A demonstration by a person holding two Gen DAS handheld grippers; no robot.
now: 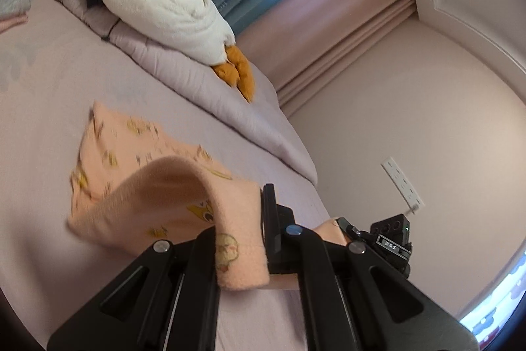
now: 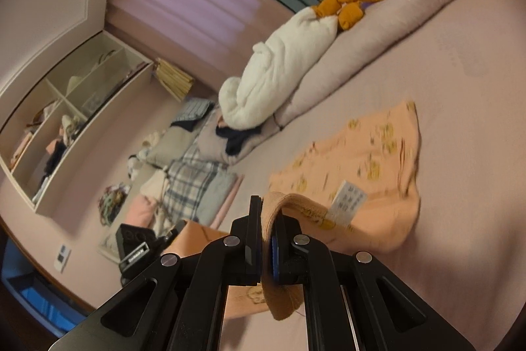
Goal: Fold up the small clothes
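Left wrist: left claw (image 1: pixel 263 219) and right claw (image 2: pixel 264 229) each pinching the peach garment (image 1: pixel 131 160) above the bed (image 1: pixel 49 81).

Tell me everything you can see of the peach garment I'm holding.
The peach garment is small, soft knit-looking cloth with yellow cartoon prints and a white care label sewn inside. Its ribbed hem is pinched at two spots: the left gripper and the right gripper are each shut on the edge. That edge arches up between them, while the far part rests on the pink bedsheet. It is blurred, so finer details are unclear.
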